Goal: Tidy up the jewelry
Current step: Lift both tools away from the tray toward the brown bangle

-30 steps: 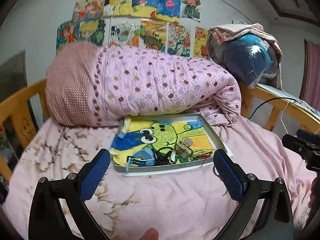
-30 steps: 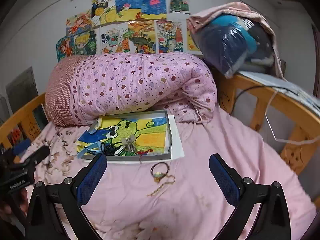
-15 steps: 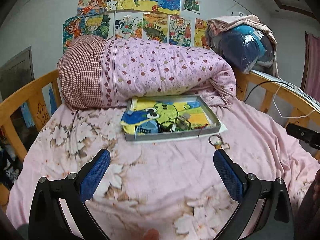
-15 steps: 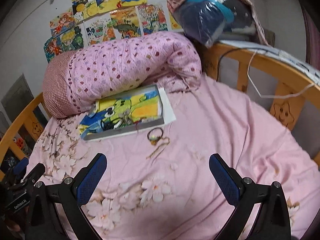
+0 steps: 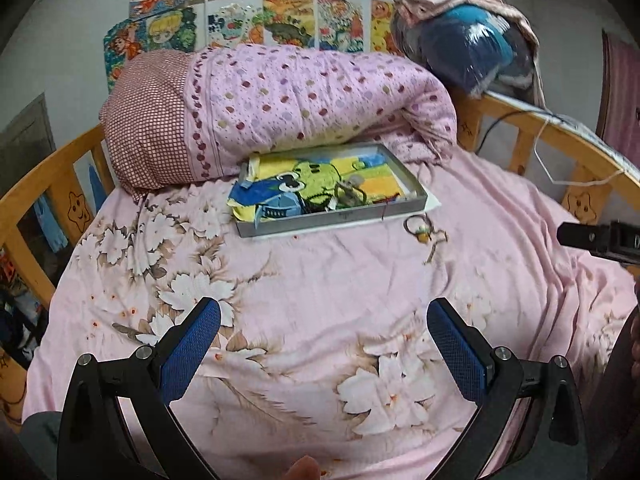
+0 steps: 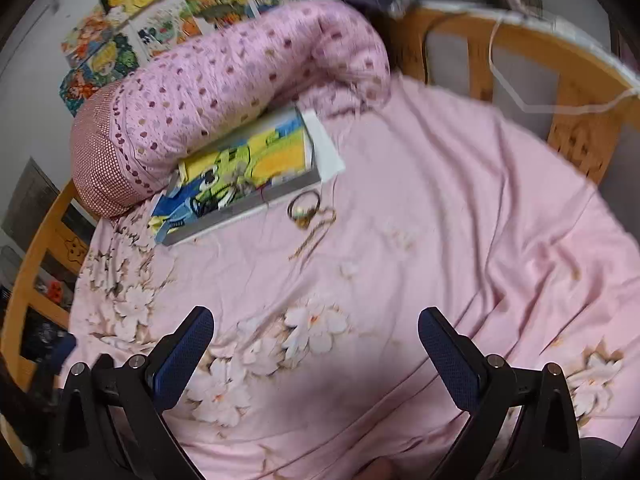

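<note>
A grey tray [image 5: 328,220] with a cartoon picture inside lies on the pink bed, against a rolled quilt. Several jewelry pieces [image 5: 348,194] lie in it. A ring-shaped bracelet [image 5: 418,226] and a thin chain [image 5: 436,242] lie on the sheet just right of the tray's front corner. In the right wrist view the tray [image 6: 256,204], bracelet [image 6: 304,208] and chain [image 6: 312,236] show far ahead. My left gripper [image 5: 324,344] is open and empty, well back from the tray. My right gripper [image 6: 316,344] is open and empty, also well back.
A rolled polka-dot quilt [image 5: 280,112] lies behind the tray. A wooden bed rail [image 5: 560,140] curves around the bed, with a white cord [image 5: 560,176] hanging on it. A bundle of blue clothes [image 5: 472,52] sits on the rail. Posters cover the wall.
Both grippers have pulled back and up from the tray, so it looks smaller and farther. The right view has tilted. Both stay open. Bracelet and chain have not moved.
</note>
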Action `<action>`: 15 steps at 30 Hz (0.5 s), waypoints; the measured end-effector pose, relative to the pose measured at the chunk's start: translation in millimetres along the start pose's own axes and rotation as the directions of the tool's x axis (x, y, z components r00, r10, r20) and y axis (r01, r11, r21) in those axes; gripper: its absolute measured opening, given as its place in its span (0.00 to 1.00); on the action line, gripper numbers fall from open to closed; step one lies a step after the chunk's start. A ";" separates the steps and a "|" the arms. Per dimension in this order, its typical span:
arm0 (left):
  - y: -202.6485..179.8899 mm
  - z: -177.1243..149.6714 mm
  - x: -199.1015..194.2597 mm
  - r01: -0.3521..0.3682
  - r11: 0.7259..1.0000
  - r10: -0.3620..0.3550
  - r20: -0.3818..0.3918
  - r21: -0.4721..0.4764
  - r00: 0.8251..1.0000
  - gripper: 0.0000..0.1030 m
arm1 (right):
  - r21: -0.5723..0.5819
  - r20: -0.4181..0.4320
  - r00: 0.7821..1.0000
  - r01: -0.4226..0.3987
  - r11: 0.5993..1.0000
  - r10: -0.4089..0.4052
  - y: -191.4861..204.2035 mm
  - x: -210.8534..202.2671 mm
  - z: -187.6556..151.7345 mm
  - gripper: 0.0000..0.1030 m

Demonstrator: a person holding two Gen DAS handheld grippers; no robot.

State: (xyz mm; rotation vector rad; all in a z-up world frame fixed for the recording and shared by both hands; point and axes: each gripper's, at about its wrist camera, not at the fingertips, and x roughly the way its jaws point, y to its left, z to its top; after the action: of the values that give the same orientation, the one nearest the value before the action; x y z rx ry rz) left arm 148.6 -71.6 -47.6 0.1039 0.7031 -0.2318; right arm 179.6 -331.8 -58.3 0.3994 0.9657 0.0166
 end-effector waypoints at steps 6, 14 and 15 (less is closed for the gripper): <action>-1.4 -2.6 20.4 0.037 0.999 -0.036 -0.087 0.011 0.996 0.98 | 0.059 -0.107 0.993 -0.046 0.997 0.052 -16.0 22.0 21.8 1.00; -7.9 18.4 61.4 0.122 0.991 -0.111 -0.184 0.047 0.977 0.98 | 0.053 -0.237 0.971 -0.019 0.998 0.031 -35.8 70.1 63.0 1.00; -10.0 20.6 67.7 0.133 0.989 -0.119 -0.191 0.059 0.974 0.98 | 0.024 -0.235 0.972 0.023 0.999 -0.017 -39.3 77.2 70.2 1.00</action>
State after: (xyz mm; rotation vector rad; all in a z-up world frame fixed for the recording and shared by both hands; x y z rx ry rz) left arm 209.1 -96.7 -76.3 0.1508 0.8906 -0.3726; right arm 273.9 -376.3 -97.8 0.4180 1.2050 0.0338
